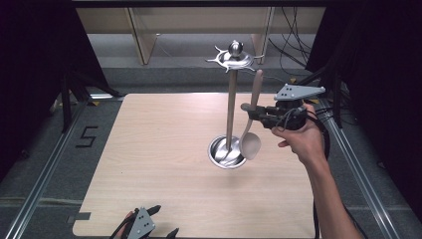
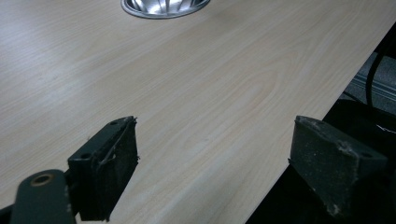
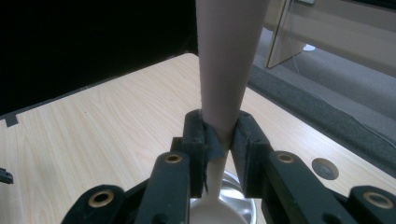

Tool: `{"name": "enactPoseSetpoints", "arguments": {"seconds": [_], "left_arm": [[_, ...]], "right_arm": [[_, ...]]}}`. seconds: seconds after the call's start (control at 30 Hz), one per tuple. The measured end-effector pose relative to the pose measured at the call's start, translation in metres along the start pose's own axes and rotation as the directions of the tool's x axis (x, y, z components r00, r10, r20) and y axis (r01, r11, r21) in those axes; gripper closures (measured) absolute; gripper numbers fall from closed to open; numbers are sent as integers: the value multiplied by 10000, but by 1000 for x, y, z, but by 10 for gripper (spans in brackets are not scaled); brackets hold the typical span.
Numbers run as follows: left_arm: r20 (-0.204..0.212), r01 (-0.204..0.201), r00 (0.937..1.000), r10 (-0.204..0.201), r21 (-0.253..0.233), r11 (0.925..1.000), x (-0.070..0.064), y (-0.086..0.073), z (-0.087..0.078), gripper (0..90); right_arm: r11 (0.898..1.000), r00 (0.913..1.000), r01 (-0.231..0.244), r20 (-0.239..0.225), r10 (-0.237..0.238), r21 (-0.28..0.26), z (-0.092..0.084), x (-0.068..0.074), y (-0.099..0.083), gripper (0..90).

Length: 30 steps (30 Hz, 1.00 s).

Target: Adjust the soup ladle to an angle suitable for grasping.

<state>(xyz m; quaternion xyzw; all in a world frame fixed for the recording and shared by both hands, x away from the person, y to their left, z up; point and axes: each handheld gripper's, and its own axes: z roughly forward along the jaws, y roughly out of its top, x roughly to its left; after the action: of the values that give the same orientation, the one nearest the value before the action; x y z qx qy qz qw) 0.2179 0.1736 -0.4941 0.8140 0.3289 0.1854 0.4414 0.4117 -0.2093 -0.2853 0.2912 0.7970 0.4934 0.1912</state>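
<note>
Held item: pale beige spoon with a long tapered handle and oval bowl (image 1: 250, 130), upright, bowl downward, just beside the stand's pole and above its base.
Right gripper (image 1: 247, 112): clenched on the spoon's narrow neck; in the right gripper view the two black jaws press the handle (image 3: 227, 70) from both sides.
Left gripper (image 1: 164, 219): released, jaws wide apart, nothing between them, low at the near edge of the light wooden table (image 1: 164, 149).
Fixture: polished metal utensil stand with round dish base, slim vertical pole and crown of curved hooks topped by a ball (image 1: 230, 99); base rim also at the top of the left gripper view (image 2: 163, 7).
Risk, slip: the grip sits on a thin, tapering section; the spoon may pivot or slide in the jaws.
Risk, collision: the bowl hangs near the pole; a sideways move could knock the stand, which nothing steadies.
Unclear: whether the handle has a hanging hole cannot be told; the handle tip is cut off in the right gripper view.
</note>
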Motion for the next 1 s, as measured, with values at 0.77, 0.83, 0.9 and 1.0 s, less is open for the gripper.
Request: {"name": "enactPoseSetpoints", "arguments": {"seconds": [0.77, 0.83, 0.9, 1.0], "left_arm": [[148, 147, 9998, -146, -72, 9999, -2, 0, 1, 147], [169, 138, 9998, -138, -24, 9999, -2, 0, 1, 147], [197, 150, 9997, -149, -70, 9999, -2, 0, 1, 147], [188, 201, 9996, -200, -71, 9998, -3, 0, 1, 147]], "right_arm": [[9991, 9996, 23, 283, -35, 415, 4, -1, 8, 770], [9996, 9993, -20, 364, 10, 291, 5, 0, 9, 770], [9985, 9997, 15, 255, -29, 542, 5, 0, 10, 770], [9981, 9992, 83, 378, -106, 605, 6, 1, 11, 769]]}}
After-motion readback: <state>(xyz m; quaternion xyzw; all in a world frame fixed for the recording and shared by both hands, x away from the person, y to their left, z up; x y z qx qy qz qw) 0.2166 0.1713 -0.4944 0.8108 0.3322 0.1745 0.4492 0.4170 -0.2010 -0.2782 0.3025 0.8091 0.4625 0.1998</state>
